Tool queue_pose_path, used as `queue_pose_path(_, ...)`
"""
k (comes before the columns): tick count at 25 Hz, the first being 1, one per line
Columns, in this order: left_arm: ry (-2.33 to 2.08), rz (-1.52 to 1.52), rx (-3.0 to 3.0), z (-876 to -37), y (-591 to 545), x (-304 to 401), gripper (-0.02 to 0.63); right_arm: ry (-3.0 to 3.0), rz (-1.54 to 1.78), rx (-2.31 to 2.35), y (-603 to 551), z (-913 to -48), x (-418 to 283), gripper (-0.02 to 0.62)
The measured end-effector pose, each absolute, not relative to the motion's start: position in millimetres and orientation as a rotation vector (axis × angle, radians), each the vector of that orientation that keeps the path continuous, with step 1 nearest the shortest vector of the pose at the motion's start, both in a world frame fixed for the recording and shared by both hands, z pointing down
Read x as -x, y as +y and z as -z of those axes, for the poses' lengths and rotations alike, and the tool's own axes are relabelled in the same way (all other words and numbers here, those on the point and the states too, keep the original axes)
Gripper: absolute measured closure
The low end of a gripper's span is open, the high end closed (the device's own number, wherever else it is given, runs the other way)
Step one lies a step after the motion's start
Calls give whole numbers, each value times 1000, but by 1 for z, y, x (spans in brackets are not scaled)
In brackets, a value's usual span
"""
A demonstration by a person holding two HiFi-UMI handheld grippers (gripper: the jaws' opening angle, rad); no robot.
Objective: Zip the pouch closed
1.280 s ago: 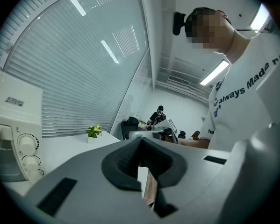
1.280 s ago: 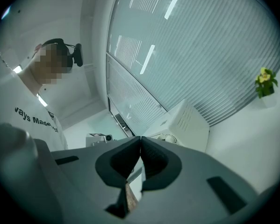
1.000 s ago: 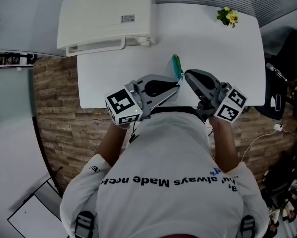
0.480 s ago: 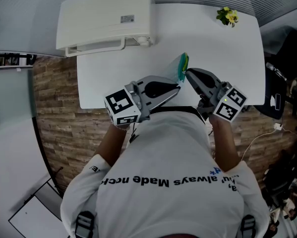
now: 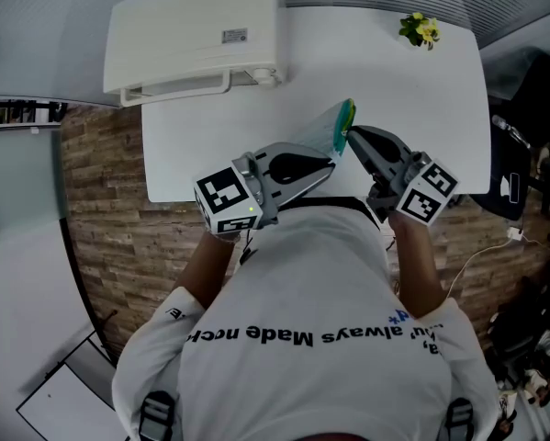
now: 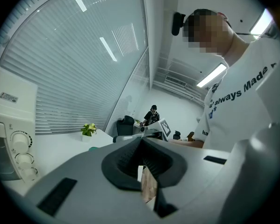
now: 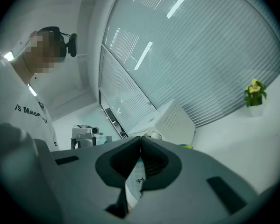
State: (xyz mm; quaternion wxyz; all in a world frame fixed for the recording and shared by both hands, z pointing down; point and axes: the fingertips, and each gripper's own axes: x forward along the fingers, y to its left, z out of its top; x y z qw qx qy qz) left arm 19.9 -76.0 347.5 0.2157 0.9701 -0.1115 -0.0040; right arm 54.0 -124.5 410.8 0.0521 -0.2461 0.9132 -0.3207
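A clear pouch with a teal edge (image 5: 338,125) hangs tilted above the white table (image 5: 210,145), between my two grippers near the table's front edge. My left gripper (image 5: 331,163) points right with its jaws closed, at the pouch's lower end. In the left gripper view little of the pouch shows, only a teal bit (image 6: 93,148) past the jaw. My right gripper (image 5: 350,136) points left and is shut on the pouch. In the right gripper view, translucent pouch material (image 7: 135,181) sits pinched between its pads.
A white appliance (image 5: 196,30) with knobs stands at the table's far left. A small potted plant (image 5: 420,30) sits at the far right corner. Below the table's front edge is a brick-patterned floor (image 5: 109,200). A dark chair (image 5: 532,136) stands to the right.
The pouch has turned from edge-on to tilted, so more of its clear face shows, and its top has swung right. The right gripper has shifted slightly. Both grippers stay closed.
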Motion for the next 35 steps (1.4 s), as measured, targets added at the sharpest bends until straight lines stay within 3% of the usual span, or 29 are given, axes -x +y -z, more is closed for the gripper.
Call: queue_pose_path(35,-244,19,-2685,-346,-67,-26,583,2807,959,881,-134,-431,-68,584)
